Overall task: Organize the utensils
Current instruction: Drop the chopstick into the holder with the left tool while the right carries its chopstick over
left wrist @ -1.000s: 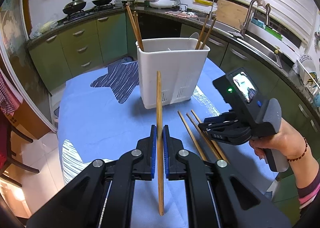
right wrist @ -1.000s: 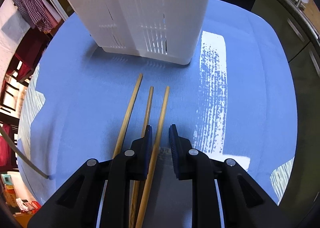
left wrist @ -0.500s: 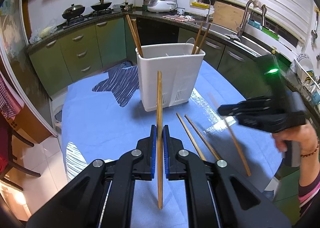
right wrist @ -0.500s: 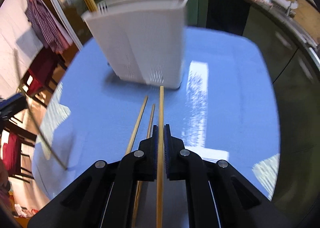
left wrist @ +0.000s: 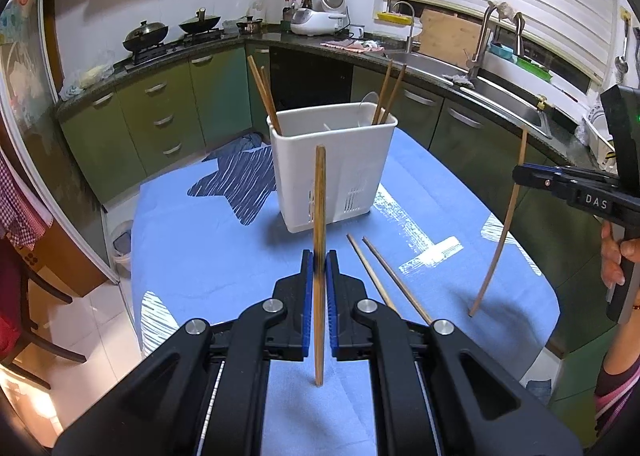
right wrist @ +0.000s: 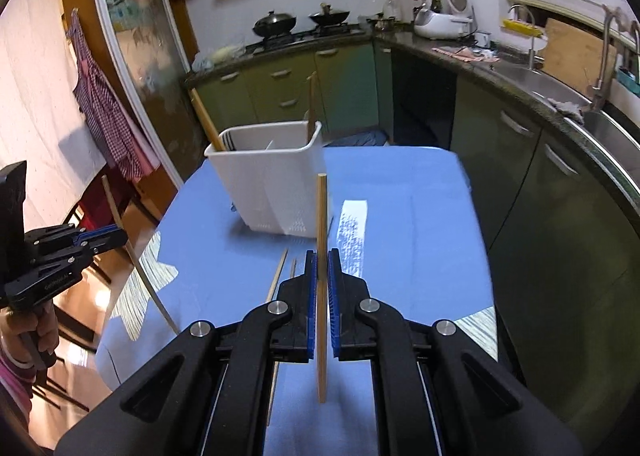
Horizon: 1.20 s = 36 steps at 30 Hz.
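Between the blue pads of the left gripper [left wrist: 319, 262] a wooden chopstick [left wrist: 319, 256] stands upright, pinched hard near its middle, its lower end hanging free above the blue tablecloth [left wrist: 224, 256]. Off to the right and raised above the table's right edge, the right gripper [right wrist: 322, 262] is clamped the same way on a second chopstick [right wrist: 321, 276], also held upright with both ends clear of the cloth; seen from the left wrist this stick bows in the fisheye. Just right of the left gripper two loose chopsticks [left wrist: 384, 280] lie side by side on the cloth, angled away toward the far left, their far tips close to the utensil holder. That white utensil holder [left wrist: 332, 175] stands upright at the far middle of the table, slotted near its base, with a pair of chopsticks [left wrist: 262, 93] leaning out of its left compartment and another pair [left wrist: 388, 91] out of its right. Beyond the table run green cabinets [left wrist: 160, 111] and a dark counter with woks on the hob.
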Available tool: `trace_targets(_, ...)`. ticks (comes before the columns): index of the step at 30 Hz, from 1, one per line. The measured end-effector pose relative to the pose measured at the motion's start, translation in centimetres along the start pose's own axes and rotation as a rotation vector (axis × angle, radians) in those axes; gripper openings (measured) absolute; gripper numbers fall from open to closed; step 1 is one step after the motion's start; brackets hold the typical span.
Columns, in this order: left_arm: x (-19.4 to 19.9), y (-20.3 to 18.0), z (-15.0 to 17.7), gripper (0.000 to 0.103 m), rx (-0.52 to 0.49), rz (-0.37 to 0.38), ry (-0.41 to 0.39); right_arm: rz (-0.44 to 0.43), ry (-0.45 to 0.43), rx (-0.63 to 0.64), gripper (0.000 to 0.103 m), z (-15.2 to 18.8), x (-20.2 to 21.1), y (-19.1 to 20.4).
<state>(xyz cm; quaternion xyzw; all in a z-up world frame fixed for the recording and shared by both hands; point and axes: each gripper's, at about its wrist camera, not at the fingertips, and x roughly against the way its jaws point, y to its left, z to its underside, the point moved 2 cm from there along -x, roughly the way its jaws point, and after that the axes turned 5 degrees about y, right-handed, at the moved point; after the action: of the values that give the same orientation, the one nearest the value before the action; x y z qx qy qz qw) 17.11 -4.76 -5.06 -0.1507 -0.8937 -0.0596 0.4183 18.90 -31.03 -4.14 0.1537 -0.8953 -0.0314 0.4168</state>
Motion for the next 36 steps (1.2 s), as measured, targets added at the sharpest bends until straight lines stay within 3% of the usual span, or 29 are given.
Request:
trace_targets(10,2.1,-1.2,-3.6,0.006,-0.023,0.016,-0.054,-0.008,-0.007,-0.008,0.006,0.0,0.0,-0.5)
trace_targets(16,4.4,-2.3,-8.5,0.006,-0.039,0.019,-0.129,-0.008,-0.007,-0.016,0.006,0.1,0.1,-1.0)
trace_targets(27,7.7,-4.0,-16.9,0.006,-0.043,-0.039,-0.287,-0.018,-0.006,-0.016,0.006,0.0,-0.2,-1.2)
trace_targets(31,7.3,-4.1,-18.6,0.006,-0.043,-0.090,-0.336,-0.021,-0.007,-0.010,0.006,0.1,-0.1,-1.0)
trace_targets(36,3.9,-2.9,-19.3,0.006,-0.021,-0.119,-0.308,-0.020,-0.007,-0.007,0.006,0.1,0.0,-1.0)
